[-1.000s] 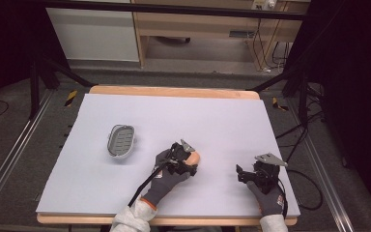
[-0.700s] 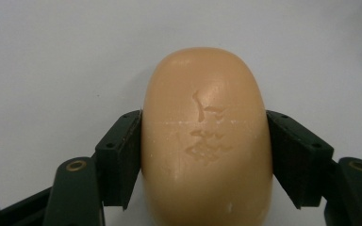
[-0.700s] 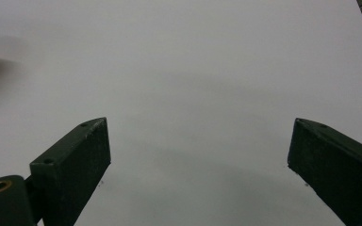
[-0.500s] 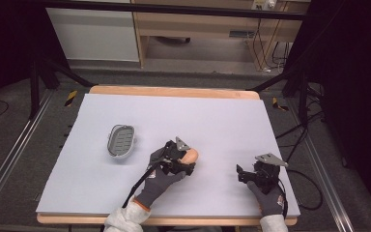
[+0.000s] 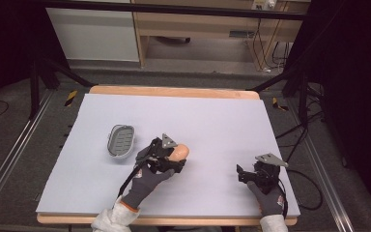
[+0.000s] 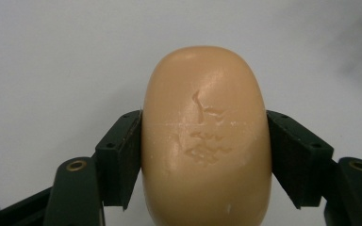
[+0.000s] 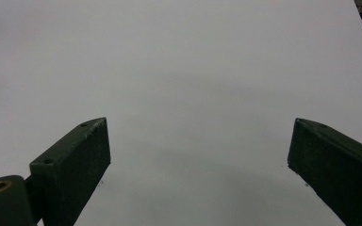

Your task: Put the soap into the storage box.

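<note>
Since a second ago the left tool (image 5: 176, 157) has carried the soap (image 5: 179, 152) a little leftward, nearer the dish (image 5: 120, 140), jaws clamped on both its sides. The right tool (image 5: 244, 175) rests as before, jaws wide apart, empty. The worktop (image 5: 212, 116) is pale, wood-edged; cabinets (image 5: 94, 34) stand behind.

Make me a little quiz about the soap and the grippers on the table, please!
1. True or false: the left hand-held gripper is shut on the soap bar.
2. Which describes the right hand-held gripper? A) holding the dish B) open with nothing in it C) holding soap
3. Fill in: the grey soap dish lies to the ___ of the soap in the high view.

Key: 1 true; 2 B; 3 left.
</note>
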`<state>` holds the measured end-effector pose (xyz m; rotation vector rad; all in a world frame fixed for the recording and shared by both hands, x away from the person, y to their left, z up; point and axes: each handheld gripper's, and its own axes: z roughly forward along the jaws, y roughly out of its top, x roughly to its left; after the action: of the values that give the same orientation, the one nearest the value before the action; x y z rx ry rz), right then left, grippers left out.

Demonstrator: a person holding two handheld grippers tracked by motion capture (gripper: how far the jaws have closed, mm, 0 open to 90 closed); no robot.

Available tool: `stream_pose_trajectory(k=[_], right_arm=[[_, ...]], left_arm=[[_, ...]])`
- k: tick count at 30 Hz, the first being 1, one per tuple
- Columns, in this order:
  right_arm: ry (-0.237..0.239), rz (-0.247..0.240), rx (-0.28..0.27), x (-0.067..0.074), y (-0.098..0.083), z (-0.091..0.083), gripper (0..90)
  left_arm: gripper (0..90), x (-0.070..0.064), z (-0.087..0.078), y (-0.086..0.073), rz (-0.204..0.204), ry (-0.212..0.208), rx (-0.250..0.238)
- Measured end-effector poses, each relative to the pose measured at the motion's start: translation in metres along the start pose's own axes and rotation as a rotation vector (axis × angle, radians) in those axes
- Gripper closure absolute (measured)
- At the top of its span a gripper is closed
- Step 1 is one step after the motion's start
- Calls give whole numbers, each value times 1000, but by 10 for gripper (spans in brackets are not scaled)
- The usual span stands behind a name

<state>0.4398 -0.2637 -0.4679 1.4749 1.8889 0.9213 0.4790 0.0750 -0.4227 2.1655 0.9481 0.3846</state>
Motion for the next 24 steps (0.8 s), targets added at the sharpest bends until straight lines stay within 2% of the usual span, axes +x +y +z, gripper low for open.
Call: stream_pose_trajectory(k=[15, 24], right_arm=[[-3, 3, -2, 0, 0, -1, 66], [0, 5, -4, 1, 0, -1, 66]], left_arm=[[315, 17, -25, -13, -25, 17, -25], [315, 31, -41, -20, -54, 39, -46]])
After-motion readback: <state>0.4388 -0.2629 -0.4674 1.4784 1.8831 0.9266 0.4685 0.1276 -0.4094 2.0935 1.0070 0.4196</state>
